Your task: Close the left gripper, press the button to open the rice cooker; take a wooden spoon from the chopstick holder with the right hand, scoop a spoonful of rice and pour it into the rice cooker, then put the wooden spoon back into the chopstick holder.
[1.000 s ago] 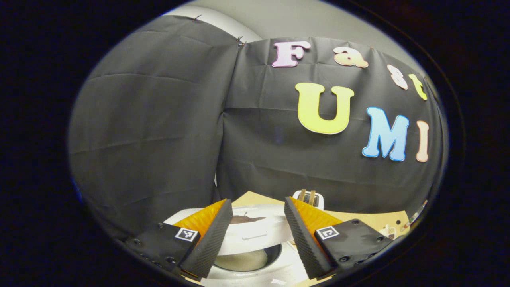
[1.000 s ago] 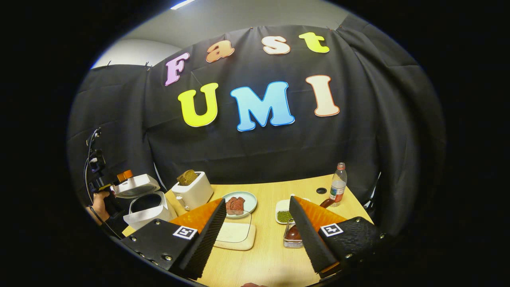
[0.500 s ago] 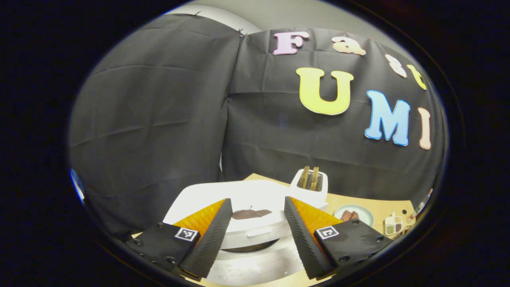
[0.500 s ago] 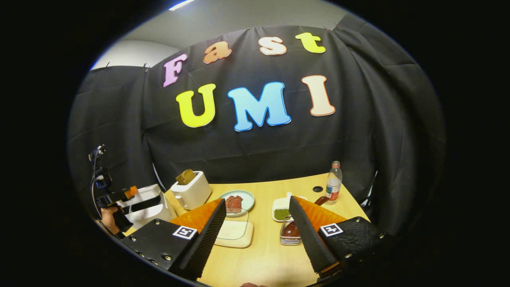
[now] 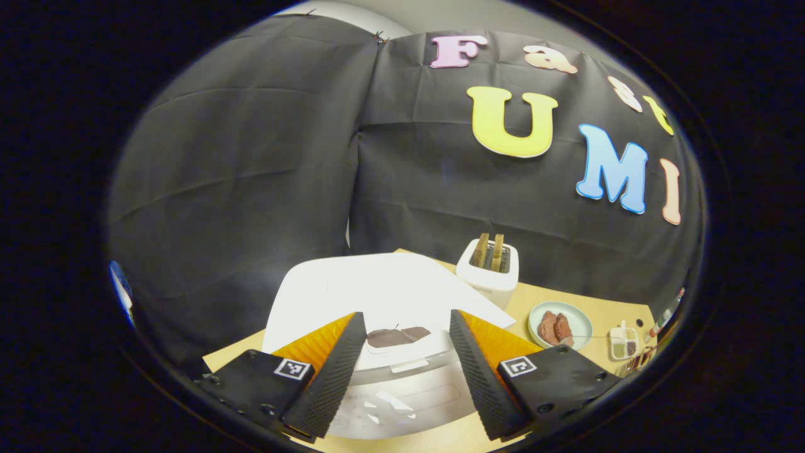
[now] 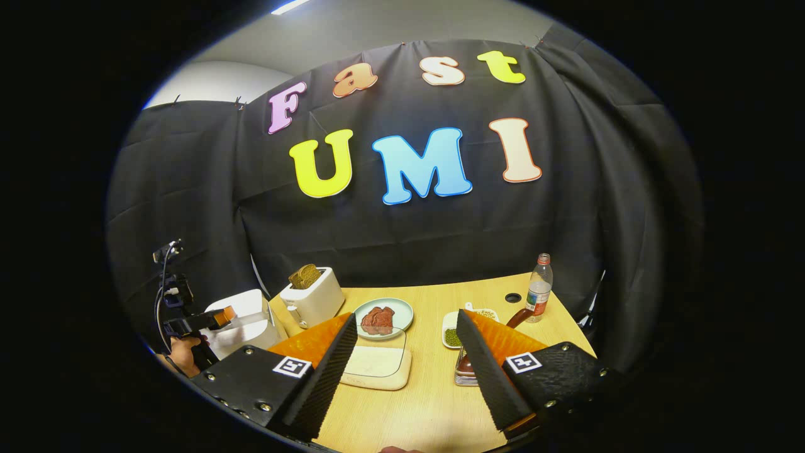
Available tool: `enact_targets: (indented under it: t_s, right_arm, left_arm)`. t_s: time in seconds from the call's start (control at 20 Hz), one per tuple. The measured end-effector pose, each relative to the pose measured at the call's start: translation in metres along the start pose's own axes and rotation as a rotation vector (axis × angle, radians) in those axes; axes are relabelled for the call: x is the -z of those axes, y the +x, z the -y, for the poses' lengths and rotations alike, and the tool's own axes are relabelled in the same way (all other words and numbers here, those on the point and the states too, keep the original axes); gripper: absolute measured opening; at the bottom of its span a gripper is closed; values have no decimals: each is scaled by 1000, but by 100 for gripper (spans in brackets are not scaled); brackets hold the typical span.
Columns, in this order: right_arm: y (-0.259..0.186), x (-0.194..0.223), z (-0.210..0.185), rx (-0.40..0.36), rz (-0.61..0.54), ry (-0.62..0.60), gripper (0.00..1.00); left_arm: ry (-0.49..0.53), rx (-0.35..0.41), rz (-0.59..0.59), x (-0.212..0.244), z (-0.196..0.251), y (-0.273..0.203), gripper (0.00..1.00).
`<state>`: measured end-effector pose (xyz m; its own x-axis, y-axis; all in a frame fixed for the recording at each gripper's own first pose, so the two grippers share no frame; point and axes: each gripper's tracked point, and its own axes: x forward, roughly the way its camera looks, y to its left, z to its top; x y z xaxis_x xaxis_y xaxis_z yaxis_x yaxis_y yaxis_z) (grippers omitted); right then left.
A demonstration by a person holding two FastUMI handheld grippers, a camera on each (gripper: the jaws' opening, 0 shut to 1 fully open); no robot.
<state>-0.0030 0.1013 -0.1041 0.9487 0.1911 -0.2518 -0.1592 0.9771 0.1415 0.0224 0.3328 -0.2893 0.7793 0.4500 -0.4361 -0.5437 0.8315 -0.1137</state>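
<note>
- While the left claw (image 5: 402,371) hangs with its fingers apart and gripping nothing, the cooker (image 5: 383,296) sits just beyond and below the tips, lid down.
- A dark patch on the lid front (image 5: 397,336) shows between the two fingers; I cannot tell if the tips touch the cooker.
- Past the cooker to the claw's right stand a toaster (image 5: 488,270) with bread in it and a plate (image 5: 560,324) of meat, both on the surface (image 5: 604,311).
- From the right claw (image 6: 405,371), also spread and empty, the left claw (image 6: 214,318) and its hand (image 6: 182,352) show far left at the cooker (image 6: 242,321).
- Ahead of the right claw lie a board (image 6: 376,365), a bean dish (image 6: 451,330), a spoon holder (image 6: 466,371) behind its right finger, and a bottle (image 6: 539,289).
</note>
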Motion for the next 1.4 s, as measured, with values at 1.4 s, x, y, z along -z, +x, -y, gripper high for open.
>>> enact_targets:
  t_s: [1.4]
  right_arm:
    - [-15,-21,8,29,73,23,97]
  left_arm:
    - [26,127,186,-87,28,-75,98]
